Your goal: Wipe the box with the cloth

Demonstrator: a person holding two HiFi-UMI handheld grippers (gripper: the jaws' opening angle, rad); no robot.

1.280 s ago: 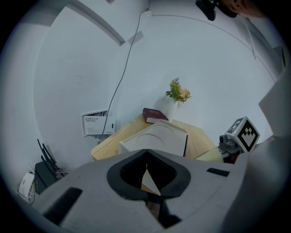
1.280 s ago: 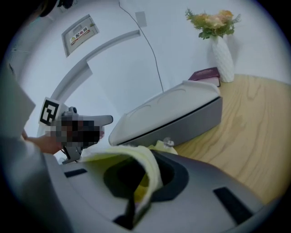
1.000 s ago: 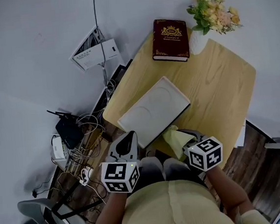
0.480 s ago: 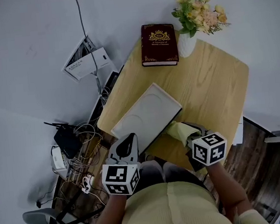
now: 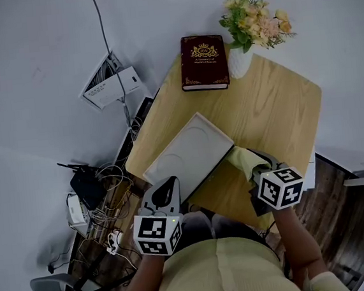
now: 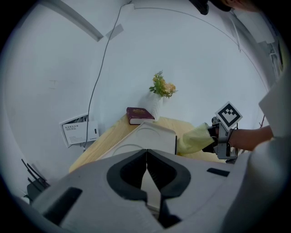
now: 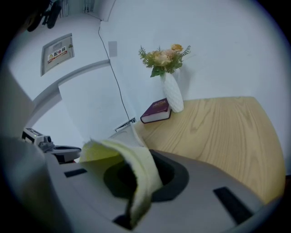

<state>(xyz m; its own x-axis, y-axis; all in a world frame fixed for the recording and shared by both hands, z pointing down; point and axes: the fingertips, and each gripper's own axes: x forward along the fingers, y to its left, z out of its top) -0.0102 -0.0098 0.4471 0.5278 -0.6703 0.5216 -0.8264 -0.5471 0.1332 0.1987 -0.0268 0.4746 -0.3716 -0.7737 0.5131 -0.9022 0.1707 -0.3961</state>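
Your right gripper (image 5: 258, 169), right of centre, pinches the soft yellow cloth (image 5: 239, 158) just beside the flat, white, rectangular box (image 5: 186, 153) at centre; your left gripper (image 5: 165, 189) has its jaws pressed together, empty.

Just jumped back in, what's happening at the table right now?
A person holds a gripper in each hand. The right gripper is shut on the yellow cloth, holding it at the right edge of the white box on the wooden table. The left gripper is shut and empty, held back near the box's near end.
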